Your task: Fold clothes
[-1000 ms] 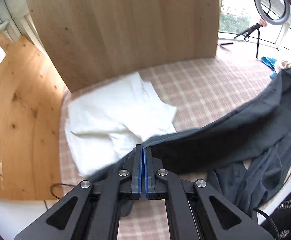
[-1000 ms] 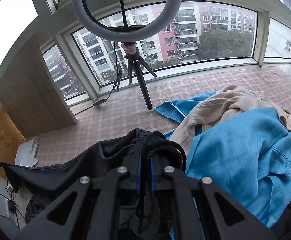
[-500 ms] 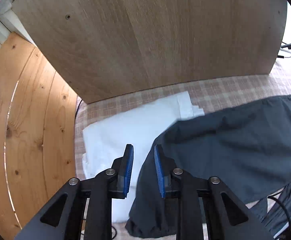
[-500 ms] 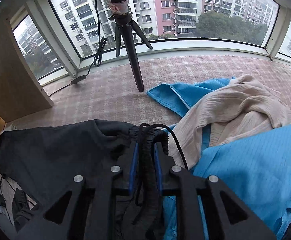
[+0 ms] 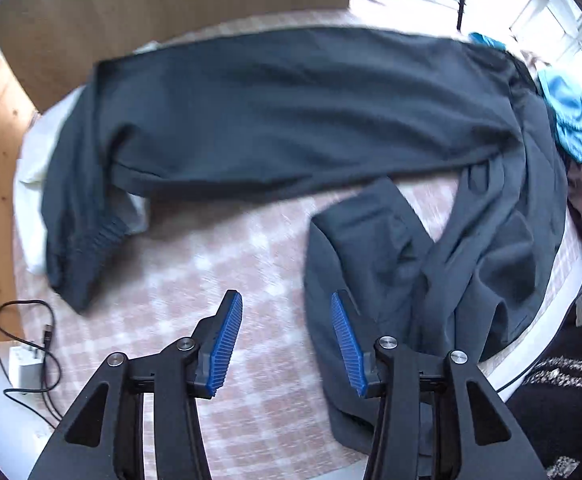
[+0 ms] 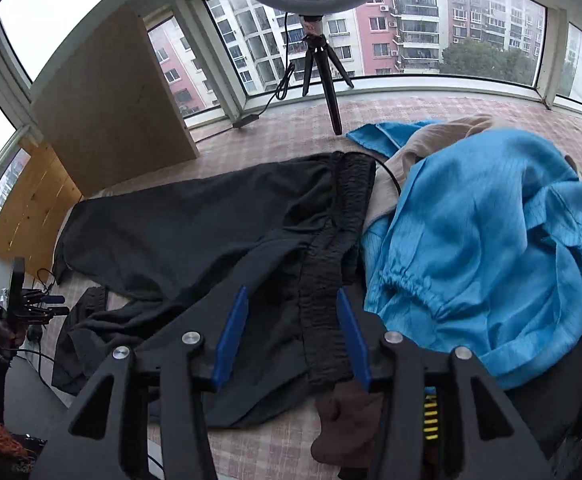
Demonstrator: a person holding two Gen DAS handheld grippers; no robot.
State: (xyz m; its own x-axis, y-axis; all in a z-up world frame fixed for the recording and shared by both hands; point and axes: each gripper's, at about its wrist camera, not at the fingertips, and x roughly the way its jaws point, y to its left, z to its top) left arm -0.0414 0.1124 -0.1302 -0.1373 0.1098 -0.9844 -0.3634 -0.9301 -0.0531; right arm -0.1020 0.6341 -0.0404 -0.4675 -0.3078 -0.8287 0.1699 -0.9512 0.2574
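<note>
Dark grey trousers (image 5: 291,120) lie on the pink checked cover (image 5: 195,264), one leg stretched flat across the back, the other crumpled at the front right. My left gripper (image 5: 287,330) points straight down above the cover; its jaws are opening and nothing is between them, the crumpled leg lying just under its right finger. In the right wrist view the trousers (image 6: 179,232) spread leftward and their elastic waistband (image 6: 331,280) lies loose between the opening jaws of my right gripper (image 6: 293,316), untouched by the pads.
A white cloth (image 5: 27,184) lies under the trouser cuff at the left. A blue garment (image 6: 491,248) and a beige one (image 6: 419,148) are heaped at the right. A ring light tripod (image 6: 327,80), wooden board (image 6: 111,96), charger and cable (image 5: 27,360) stand around.
Both grippers went from shut on the trousers to open. The trousers dropped and now lie spread on the cover. The left gripper moved down and back from the wooden board.
</note>
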